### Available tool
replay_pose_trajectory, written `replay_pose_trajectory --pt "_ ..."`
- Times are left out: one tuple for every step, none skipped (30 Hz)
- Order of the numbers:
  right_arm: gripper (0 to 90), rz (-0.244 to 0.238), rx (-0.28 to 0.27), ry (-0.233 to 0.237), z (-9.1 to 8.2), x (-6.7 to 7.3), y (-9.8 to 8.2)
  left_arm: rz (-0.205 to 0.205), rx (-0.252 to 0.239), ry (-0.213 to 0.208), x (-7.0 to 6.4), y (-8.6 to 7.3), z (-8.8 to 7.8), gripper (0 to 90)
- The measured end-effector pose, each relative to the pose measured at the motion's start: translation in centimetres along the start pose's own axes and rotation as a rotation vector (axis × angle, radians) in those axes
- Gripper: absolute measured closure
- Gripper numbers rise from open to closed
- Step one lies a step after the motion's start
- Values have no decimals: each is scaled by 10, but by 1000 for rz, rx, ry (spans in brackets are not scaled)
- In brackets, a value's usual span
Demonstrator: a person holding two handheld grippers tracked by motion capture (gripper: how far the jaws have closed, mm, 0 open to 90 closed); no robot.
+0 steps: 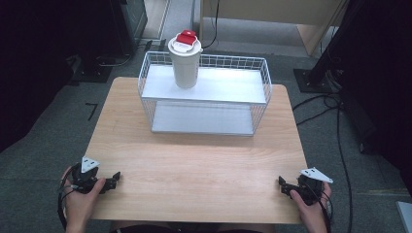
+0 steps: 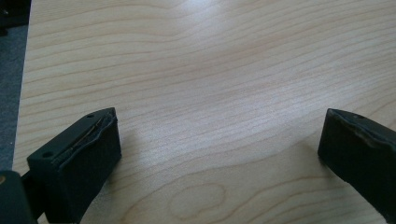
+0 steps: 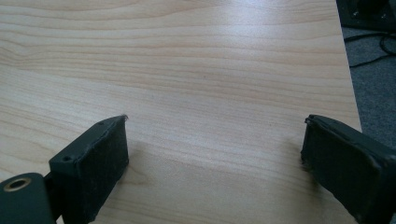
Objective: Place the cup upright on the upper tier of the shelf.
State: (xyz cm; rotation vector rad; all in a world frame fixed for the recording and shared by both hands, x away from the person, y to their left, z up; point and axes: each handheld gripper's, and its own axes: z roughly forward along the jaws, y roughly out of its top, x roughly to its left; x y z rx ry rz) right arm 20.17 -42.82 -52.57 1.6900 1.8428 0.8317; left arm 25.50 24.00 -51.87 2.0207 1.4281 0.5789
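Nearest, the left tongs (image 1: 115,177) rest at the near left corner of the pale wood-grain surface (image 1: 194,165), held in a person's left hand (image 1: 80,196), with a grey three-cornered plate on top. In the left gripper view the left tongs (image 2: 219,140) have their two black jaws spread wide apart, with bare wood between them and nothing in their grip. The right tongs (image 1: 282,183) lie at the near right corner, held in the right hand (image 1: 311,206), and point inward toward the middle of the surface. In the right gripper view the right tongs (image 3: 215,144) likewise stand wide open over bare wood, holding nothing, with the surface's edge and grey floor showing past the far jaw.

Beyond them a broad stretch of the surface lies between the tongs and the far side. There a white wire two-tier rack (image 1: 262,82) with flat white shelves stands against the far edge. On its upper shelf, toward the left end, a white plastic tumbler with a red flip lid (image 1: 185,60) stands upright, well apart from both tongs. Past the surface, grey carpet (image 1: 335,145) carries black cables.
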Motion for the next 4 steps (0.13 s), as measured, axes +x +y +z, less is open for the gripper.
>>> replay_pose_trajectory --pt "62 -3 0 9 0 0 0 0 0 1 0 0 0 0" --pt "62 -3 1 11 0 0 0 0 0 1 0 0 0 0" --pt "62 -3 1 11 0 0 0 0 0 1 0 0 0 0" --pt "61 -2 2 11 0 0 0 5 1 -3 0 0 0 0"
